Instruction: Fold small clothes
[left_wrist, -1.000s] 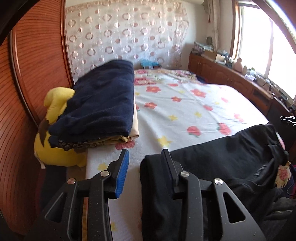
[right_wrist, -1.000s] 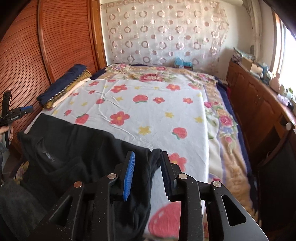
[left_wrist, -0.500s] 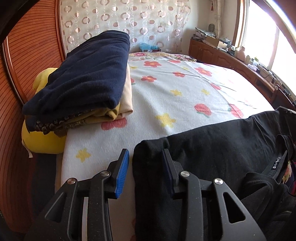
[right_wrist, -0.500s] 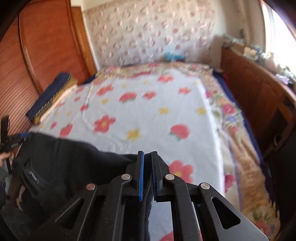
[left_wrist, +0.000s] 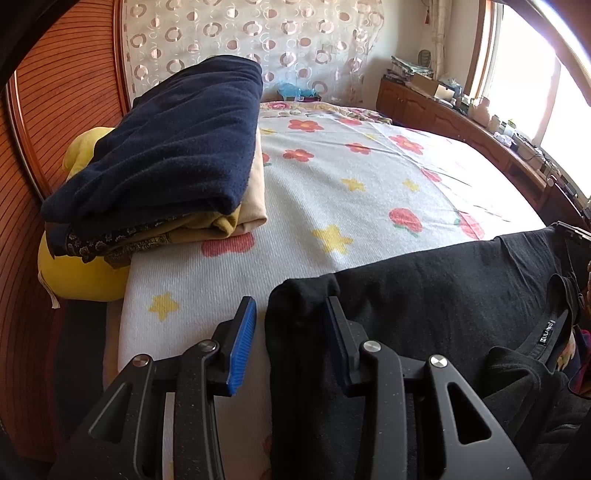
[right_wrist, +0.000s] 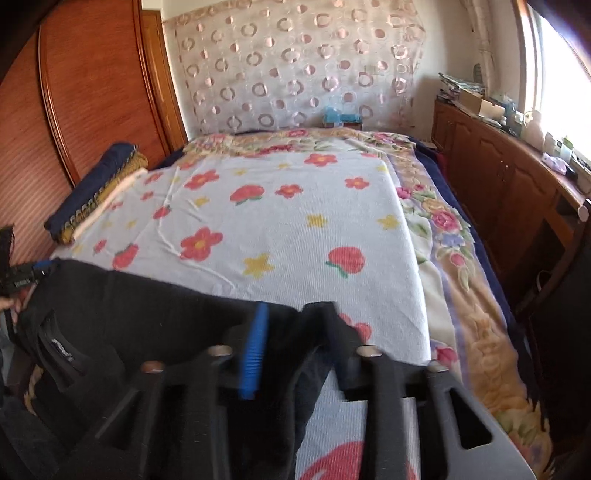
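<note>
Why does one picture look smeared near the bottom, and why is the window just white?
Right wrist view: the right gripper and the black garment edge are motion-blurred, while the flowered white bedspread stays fairly sharp. Left wrist view: crisp, but the sunlit window is blown out, and fisheye bends the wooden wardrobe.

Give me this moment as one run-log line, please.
left gripper: open, black garment edge between jaws | right gripper: jaws just opening, garment corner between | garment: on floral sheet

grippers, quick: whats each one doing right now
Left tongs: open, black garment corner between the pads.
Right tongs: just been opening, now open, garment edge loose between them.
</note>
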